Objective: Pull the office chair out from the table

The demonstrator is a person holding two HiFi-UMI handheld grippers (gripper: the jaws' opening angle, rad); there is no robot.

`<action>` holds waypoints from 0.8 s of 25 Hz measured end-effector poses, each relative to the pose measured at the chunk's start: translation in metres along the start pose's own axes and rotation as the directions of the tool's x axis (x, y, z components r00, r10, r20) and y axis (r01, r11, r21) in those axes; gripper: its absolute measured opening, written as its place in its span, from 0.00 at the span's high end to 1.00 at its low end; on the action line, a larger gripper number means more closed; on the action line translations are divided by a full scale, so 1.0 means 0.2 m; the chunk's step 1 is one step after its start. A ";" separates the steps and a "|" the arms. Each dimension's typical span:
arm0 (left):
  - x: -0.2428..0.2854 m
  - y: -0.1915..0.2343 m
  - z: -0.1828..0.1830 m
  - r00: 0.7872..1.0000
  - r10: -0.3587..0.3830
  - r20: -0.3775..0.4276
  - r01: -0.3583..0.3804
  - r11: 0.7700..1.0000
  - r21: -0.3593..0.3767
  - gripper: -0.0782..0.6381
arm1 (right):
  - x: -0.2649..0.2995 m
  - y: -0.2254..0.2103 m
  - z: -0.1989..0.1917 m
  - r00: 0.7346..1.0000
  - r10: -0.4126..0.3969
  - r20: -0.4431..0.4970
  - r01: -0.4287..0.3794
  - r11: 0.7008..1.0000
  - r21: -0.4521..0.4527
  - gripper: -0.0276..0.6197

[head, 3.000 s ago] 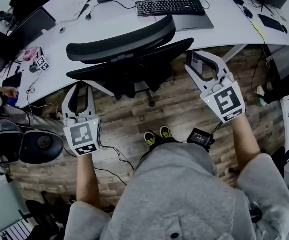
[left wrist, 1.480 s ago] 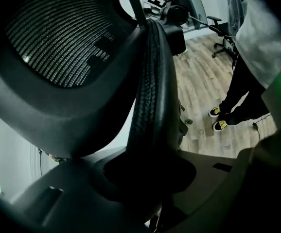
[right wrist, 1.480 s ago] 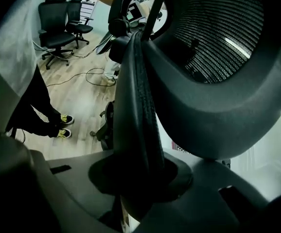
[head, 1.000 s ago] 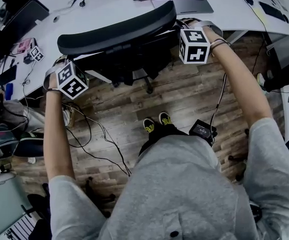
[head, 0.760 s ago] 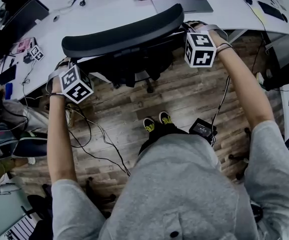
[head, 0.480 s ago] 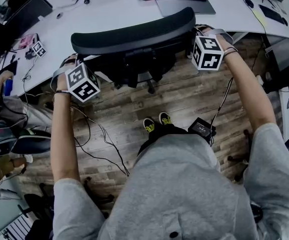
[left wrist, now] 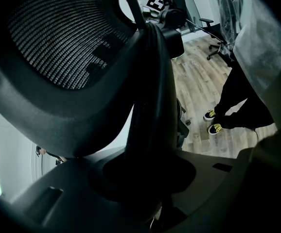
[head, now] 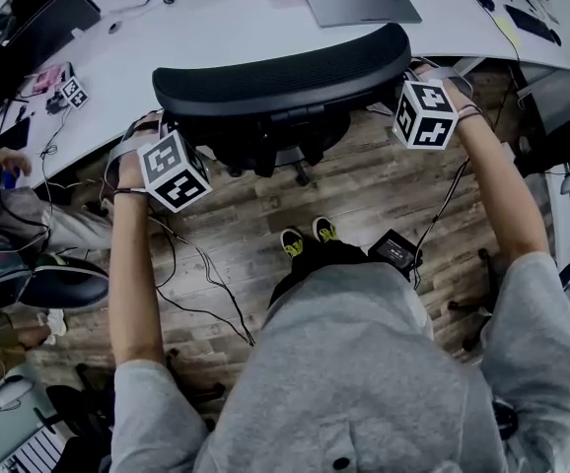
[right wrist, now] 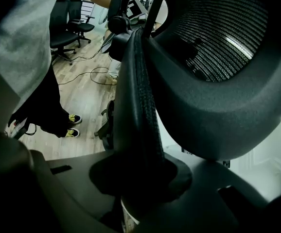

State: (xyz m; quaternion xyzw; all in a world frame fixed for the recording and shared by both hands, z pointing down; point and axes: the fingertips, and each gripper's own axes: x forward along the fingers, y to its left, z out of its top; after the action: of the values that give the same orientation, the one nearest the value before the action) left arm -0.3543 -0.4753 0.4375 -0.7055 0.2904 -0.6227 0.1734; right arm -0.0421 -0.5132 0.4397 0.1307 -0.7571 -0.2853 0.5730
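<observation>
While my left tool [left wrist: 149, 178] and right tool [right wrist: 139, 181] each clamp a side edge of the chair [head: 285, 72] back, the chair sits close against the desk [head: 216, 23]; an uneven tug could swivel it and slip one grip, or roll it onto my shoes [head: 305, 239].

Wood-plank floor [head: 364, 190], curved white table [head: 216, 37] along the far side, black cables [head: 194, 282] trailing across the boards, a small black box [head: 395, 251] lying on them, spare black office chairs [right wrist: 65, 35] beyond.
</observation>
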 end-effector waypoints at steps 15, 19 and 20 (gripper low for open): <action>-0.17 -0.25 0.06 1.000 0.005 -0.013 -0.005 1.000 -0.006 0.71 | -0.18 0.23 -0.02 1.000 -0.013 0.020 0.014 1.000 -0.011 0.80; -0.25 -0.35 0.11 1.000 0.001 -0.011 -0.001 1.000 -0.017 0.71 | -0.24 0.31 -0.04 0.999 -0.010 0.031 0.011 1.000 -0.021 0.80; -0.27 -0.37 0.13 1.000 0.003 -0.010 -0.004 1.000 -0.019 0.71 | -0.26 0.34 -0.04 0.999 -0.012 0.034 0.013 1.000 -0.023 0.80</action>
State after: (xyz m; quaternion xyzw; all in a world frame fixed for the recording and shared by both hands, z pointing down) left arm -0.3183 -0.3878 0.4367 -0.7034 0.2985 -0.6233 0.1662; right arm -0.0092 -0.4335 0.4385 0.1240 -0.7626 -0.2997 0.5597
